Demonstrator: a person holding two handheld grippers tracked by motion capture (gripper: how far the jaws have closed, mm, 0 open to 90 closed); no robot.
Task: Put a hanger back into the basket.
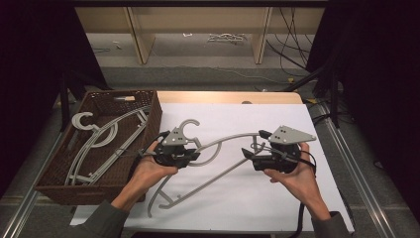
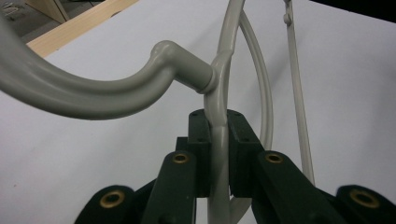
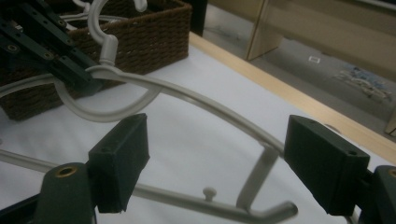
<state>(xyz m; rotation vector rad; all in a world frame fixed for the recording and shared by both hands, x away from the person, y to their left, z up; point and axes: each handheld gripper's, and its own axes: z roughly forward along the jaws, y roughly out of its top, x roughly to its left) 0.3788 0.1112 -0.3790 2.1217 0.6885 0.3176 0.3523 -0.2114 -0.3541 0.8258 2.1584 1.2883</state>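
A grey plastic hanger [image 1: 224, 141] lies across the white sheet, its hook [image 1: 188, 126] toward the basket. My left gripper [image 1: 196, 154] is shut on the hanger's frame just below the hook's neck; in the left gripper view the pads [image 2: 200, 135] squeeze the thin grey bar [image 2: 219, 93]. My right gripper [image 1: 247, 153] is at the hanger's right end and stands open. In the right gripper view its jaws [image 3: 217, 144] straddle the hanger's curved arm [image 3: 210, 107] and corner without touching them. Farther off in that view the left gripper [image 3: 70, 70] clamps the hanger.
A brown wicker basket [image 1: 49, 173] at the left holds more grey hangers [image 1: 99, 139]. The white sheet [image 1: 237, 213] covers the table, with a wooden edge [image 1: 223, 96] at the back. Beyond the table are wooden furniture legs and cables on the floor.
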